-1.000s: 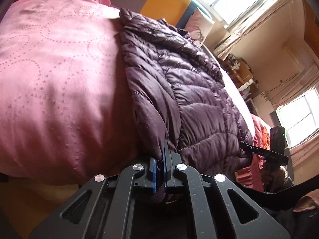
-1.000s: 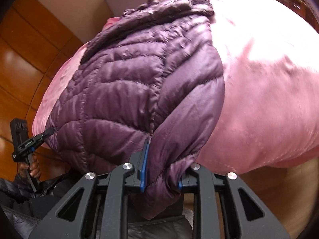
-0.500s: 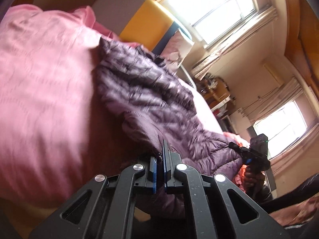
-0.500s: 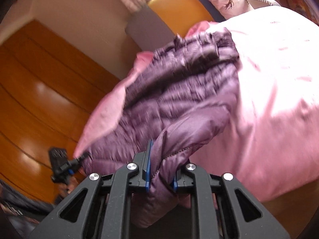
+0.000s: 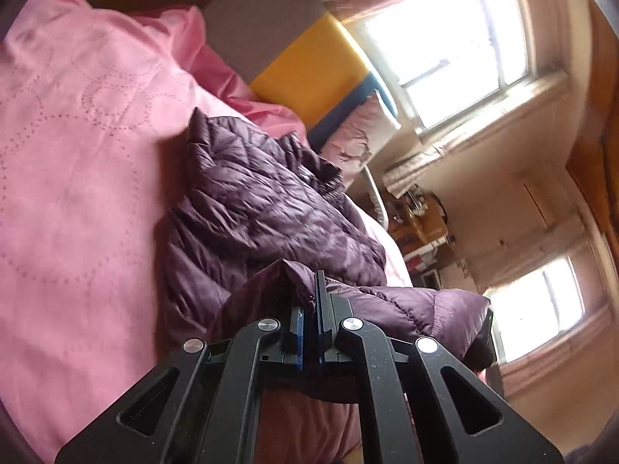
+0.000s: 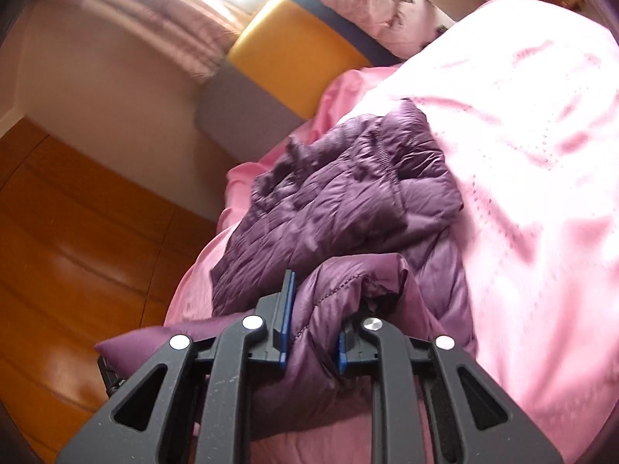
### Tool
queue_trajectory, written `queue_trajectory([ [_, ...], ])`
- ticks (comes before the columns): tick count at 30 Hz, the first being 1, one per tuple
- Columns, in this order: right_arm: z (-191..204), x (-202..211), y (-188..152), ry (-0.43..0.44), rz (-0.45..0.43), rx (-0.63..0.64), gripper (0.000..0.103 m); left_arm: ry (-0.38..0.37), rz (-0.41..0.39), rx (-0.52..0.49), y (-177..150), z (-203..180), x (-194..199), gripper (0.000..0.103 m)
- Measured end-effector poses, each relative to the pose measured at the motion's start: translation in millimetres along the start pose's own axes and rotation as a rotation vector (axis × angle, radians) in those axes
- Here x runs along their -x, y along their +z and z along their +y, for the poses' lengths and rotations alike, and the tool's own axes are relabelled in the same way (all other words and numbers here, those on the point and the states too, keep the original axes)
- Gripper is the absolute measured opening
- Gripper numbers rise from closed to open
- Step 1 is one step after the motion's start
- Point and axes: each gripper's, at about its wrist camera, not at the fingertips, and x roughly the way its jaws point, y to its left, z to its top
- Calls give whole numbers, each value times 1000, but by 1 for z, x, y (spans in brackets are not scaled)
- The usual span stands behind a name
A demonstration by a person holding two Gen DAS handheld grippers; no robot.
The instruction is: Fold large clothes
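On the left, the pink bedspread (image 5: 77,178) covers the bed, stitched with dotted circles. The purple padded jacket (image 5: 263,208) lies crumpled on it, its far end bunched up toward the grey and yellow headboard (image 5: 309,73), its near hem lifted off the bedspread. The left gripper (image 5: 309,309) is clenched on the jacket's hem: its blue-edged fingers (image 5: 321,301) stand almost together with only a thin fold of purple cloth pinched between them. From there the hem stretches rightward as a raised, taut band. Beyond it, a patterned pillow (image 5: 356,143) leans by the headboard, and two bright windows (image 5: 456,54) show in the far wall.

In the right wrist view, a wooden floor (image 6: 77,232) lies on the left, and the jacket (image 6: 340,201) rests in a heap on the bedspread (image 6: 541,154). The right gripper (image 6: 313,321) grasps a thick, bunched roll of the jacket's hem; its jaws have just been opening slightly, yet the padded cloth fills the gap and both fingers (image 6: 286,309) press on it. The hem runs leftward from this grip, held above the bed.
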Motion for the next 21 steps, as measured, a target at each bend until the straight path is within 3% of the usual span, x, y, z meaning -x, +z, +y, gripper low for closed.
queue_trajectory([
  [2,-4,-13,9,-20,-2,-19,24,37,21,18,12,7,-16,3],
  [4,-9,-23,15,-28,3,-36,29,57,49,61,23,14,-28,12],
  [5,-10,-27,18,-36,3,-40,35,62,54,78,27,17,-31,22],
  [7,-15,-33,25,-14,1,-65,61,56,32,123,35,22,-28,45],
  [8,-18,-33,29,17,-10,-86,87,38,5,140,37,25,-25,68],
  [9,-19,-31,33,32,-37,-95,97,48,-43,151,38,27,-18,81],
  [11,-19,-24,38,38,-85,-90,99,72,-76,146,39,30,-13,82],
  [15,-25,-7,37,66,-103,-97,101,99,-55,98,22,43,-12,82],
  [21,-50,25,-11,0,-82,-35,101,61,14,55,-23,62,-24,82],
])
